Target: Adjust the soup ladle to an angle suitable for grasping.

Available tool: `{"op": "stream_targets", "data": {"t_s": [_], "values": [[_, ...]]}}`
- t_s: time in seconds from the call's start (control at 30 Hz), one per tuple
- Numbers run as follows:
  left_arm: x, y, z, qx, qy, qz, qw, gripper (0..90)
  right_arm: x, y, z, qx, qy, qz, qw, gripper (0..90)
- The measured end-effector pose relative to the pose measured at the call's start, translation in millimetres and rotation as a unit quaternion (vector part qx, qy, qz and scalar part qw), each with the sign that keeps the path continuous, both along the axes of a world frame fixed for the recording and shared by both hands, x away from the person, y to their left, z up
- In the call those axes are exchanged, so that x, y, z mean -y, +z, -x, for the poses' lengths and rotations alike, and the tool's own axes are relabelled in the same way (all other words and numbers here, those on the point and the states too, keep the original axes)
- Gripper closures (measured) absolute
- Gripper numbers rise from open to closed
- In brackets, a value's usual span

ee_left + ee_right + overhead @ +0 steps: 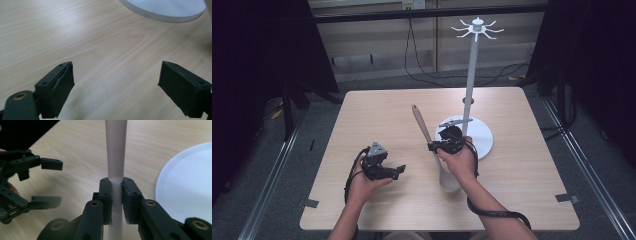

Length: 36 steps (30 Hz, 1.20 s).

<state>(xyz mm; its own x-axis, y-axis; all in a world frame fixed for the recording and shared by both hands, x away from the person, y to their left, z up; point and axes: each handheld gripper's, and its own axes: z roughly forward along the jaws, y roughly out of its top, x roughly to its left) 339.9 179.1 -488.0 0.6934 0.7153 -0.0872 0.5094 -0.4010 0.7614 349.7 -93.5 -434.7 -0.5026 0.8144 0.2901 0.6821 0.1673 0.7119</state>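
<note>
Right tool (116, 195) is pinching the handle of the long spatula (424, 127), its blade end low near the table (377, 107) — pickup judged done; hanging on the white hook stand (470, 75) remains; left tool (116, 90) is spread, empty.

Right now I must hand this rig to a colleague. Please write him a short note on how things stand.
Right gripper: shut on the long pale spatula with a brown wooden handle, beside the white round stand base.
Left gripper: open, holding nothing, over bare light wooden table.
Done: spatula gripped.
Left, probably: hang it on the white hook stand; hooks look free.
</note>
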Motion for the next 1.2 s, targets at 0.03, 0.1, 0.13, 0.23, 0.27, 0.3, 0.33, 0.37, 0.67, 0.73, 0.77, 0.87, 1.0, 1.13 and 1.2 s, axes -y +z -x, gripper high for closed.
{"op": "stream_targets", "data": {"t_s": [0.03,0.1,0.13,0.23,0.27,0.3,0.33,0.37,0.67,0.73,0.77,0.87,1.0,1.13,1.2], "values": [[0.0,0.0,0.0,0.0,0.0,0.0,1.0,12.7,0.0,0.0,0.0,0.0,0.0,0.0,1.0,78.7],[0.5,-0.6,-0.2,-0.001,0.0,0.0,1.0,12.7,2.8,4.4,4.3,0.01,0.004,-0.007,0.9999,78.8],[1.4,-1.0,-0.1,-0.001,0.003,0.003,1.0,12.7,3.6,6.2,6.0,0.014,0.005,-0.011,0.9998,78.8],[2.3,-0.2,0.0,0.001,0.0,0.001,1.0,12.7,6.0,10.6,9.8,0.027,0.003,-0.023,0.9994,78.8],[2.5,0.1,0.2,0.002,0.0,-0.001,1.0,12.7,6.8,12.1,10.8,0.032,0.005,-0.026,0.9991,78.8],[2.4,0.3,-0.1,0.004,-0.003,-0.002,1.0,12.7,7.0,13.9,12.3,0.037,0.008,-0.027,0.9989,78.8],[2.8,0.4,0.3,0.004,-0.001,-0.003,1.0,12.7,7.3,15.8,14.1,0.048,0.009,-0.023,0.9986,78.8],[2.8,0.4,0.3,0.004,-0.001,-0.003,1.0,12.6,7.3,15.8,14.1,0.048,0.009,-0.023,0.9986,78.8],[3.2,1.4,0.8,0.007,-0.002,-0.004,1.0,12.7,14.9,28.4,23.9,0.094,0.008,-0.048,0.9944,78.7],[3.0,1.2,0.5,0.006,-0.002,-0.004,1.0,12.6,17.2,30.3,25.4,0.102,0.008,-0.052,0.9934,78.7],[3.0,1.2,0.5,0.006,-0.002,-0.004,1.0,12.6,17.2,30.3,25.4,0.102,0.008,-0.052,0.9934,78.7],[2.5,1.2,0.3,0.007,-0.001,-0.004,1.0,12.6,22.0,35.5,28.7,0.116,0.006,-0.054,0.9917,78.7],[2.4,1.4,0.2,0.009,-0.001,-0.004,1.0,12.7,27.2,43.5,33.6,0.138,0.003,-0.057,0.9889,78.7],[2.7,1.3,0.5,0.01,-0.002,-0.004,0.9999,12.6,31.2,50.1,39.0,0.158,-0.001,-0.049,0.9863,78.7],[3.3,1.3,0.8,0.01,-0.001,-0.002,0.9999,12.6,34.0,52.2,41.0,0.16,-0.003,-0.048,0.986,78.7]]}}
